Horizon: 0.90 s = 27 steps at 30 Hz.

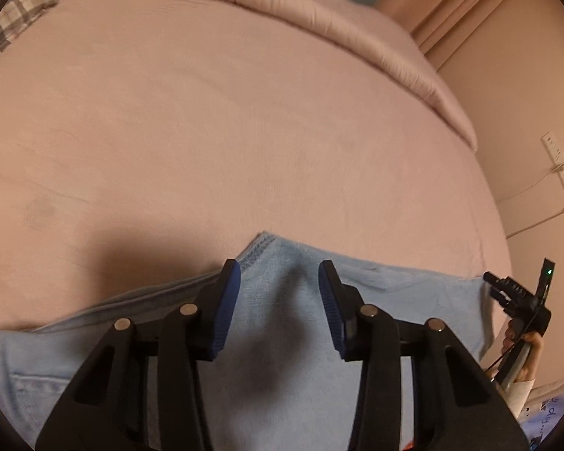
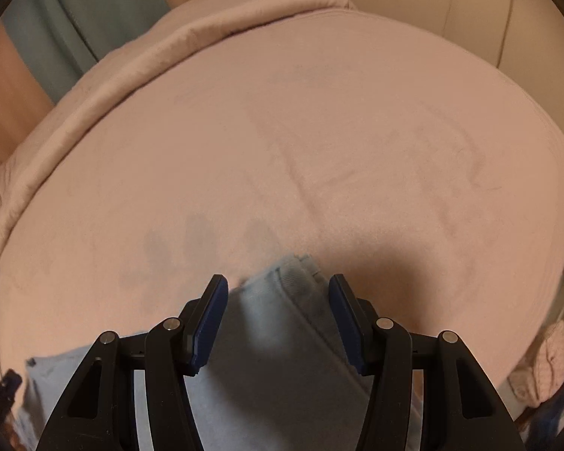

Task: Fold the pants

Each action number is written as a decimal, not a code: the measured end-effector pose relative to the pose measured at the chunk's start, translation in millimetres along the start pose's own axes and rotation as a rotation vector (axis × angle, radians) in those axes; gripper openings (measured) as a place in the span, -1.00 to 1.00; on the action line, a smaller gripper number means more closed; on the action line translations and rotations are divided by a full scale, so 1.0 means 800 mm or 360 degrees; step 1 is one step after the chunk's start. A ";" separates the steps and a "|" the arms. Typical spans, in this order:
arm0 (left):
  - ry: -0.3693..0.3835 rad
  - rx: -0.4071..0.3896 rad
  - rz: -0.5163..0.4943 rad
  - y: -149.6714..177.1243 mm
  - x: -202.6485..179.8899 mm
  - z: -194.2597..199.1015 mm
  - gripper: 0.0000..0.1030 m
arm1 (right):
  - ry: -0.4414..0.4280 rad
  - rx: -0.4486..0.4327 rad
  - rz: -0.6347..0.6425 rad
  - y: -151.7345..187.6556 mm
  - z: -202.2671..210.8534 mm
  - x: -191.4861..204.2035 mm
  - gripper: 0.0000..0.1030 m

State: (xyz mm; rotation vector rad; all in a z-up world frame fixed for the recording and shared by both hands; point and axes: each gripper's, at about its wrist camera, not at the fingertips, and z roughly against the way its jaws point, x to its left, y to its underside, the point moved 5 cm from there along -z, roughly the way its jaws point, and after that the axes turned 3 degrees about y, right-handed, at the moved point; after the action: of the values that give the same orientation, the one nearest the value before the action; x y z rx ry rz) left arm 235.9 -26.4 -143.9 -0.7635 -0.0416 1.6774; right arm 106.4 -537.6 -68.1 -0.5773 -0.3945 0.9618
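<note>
Lying on the pink bed (image 1: pixel 206 131), the light-blue pants (image 1: pixel 282 338) are sitting under both grippers' parted, empty fingers (image 1: pixel 227 300); a folded blanket (image 1: pixel 319 11) is bordering the far edge.

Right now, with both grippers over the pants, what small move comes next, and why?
Probably lower the left gripper and right gripper onto the pants and pinch: both stand open with pale blue cloth between the fingers, apparently ungripped, on the bed.

Left wrist view: sits on the left gripper (image 1: pixel 279 282), looks down along its fingers, close above the pants (image 1: pixel 282 338).
Right wrist view: sits on the right gripper (image 2: pixel 278 297), looks down, close too.
Both see: pants, pink bed (image 1: pixel 206 131) ahead of the fingers.
</note>
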 end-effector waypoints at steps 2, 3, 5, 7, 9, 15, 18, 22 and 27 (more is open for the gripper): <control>-0.0021 0.0046 0.0005 0.004 0.003 -0.016 -0.18 | 0.0031 -0.0015 0.0014 -0.001 -0.007 -0.001 0.07; -0.0030 0.0052 0.0003 0.006 0.003 -0.020 -0.18 | 0.0015 -0.0020 0.0016 0.003 -0.006 0.011 0.07; -0.0054 0.0038 -0.0028 0.007 0.000 -0.024 -0.18 | -0.0019 -0.0043 -0.0006 0.004 -0.004 0.015 -0.09; -0.0074 0.0035 -0.0056 0.005 -0.006 -0.024 -0.18 | -0.0021 -0.0078 -0.0011 0.005 0.003 0.008 -0.48; -0.0079 0.0042 -0.0053 0.003 -0.008 -0.026 -0.18 | -0.0079 -0.0116 -0.0032 0.004 0.009 0.006 -0.69; -0.0080 0.0043 -0.0046 0.004 -0.008 -0.027 -0.16 | -0.0071 -0.0233 -0.0144 -0.003 0.015 -0.010 -1.00; -0.0093 0.0041 -0.0064 0.007 -0.009 -0.024 -0.15 | 0.0223 -0.0204 -0.0114 0.001 -0.001 -0.020 -1.00; -0.0069 0.0034 -0.0018 0.010 -0.013 -0.013 -0.14 | 0.0120 -0.0189 -0.0163 0.010 0.001 -0.030 -1.00; 0.0059 0.0002 -0.0013 0.038 -0.028 0.023 0.20 | 0.0084 -0.0231 -0.0226 0.032 0.054 -0.056 -0.93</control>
State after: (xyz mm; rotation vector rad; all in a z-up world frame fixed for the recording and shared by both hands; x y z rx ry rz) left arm 201.8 -47.9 -131.8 -0.7925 -0.0179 1.6549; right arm 42.5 -552.5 -52.8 -0.6956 -0.4543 0.7843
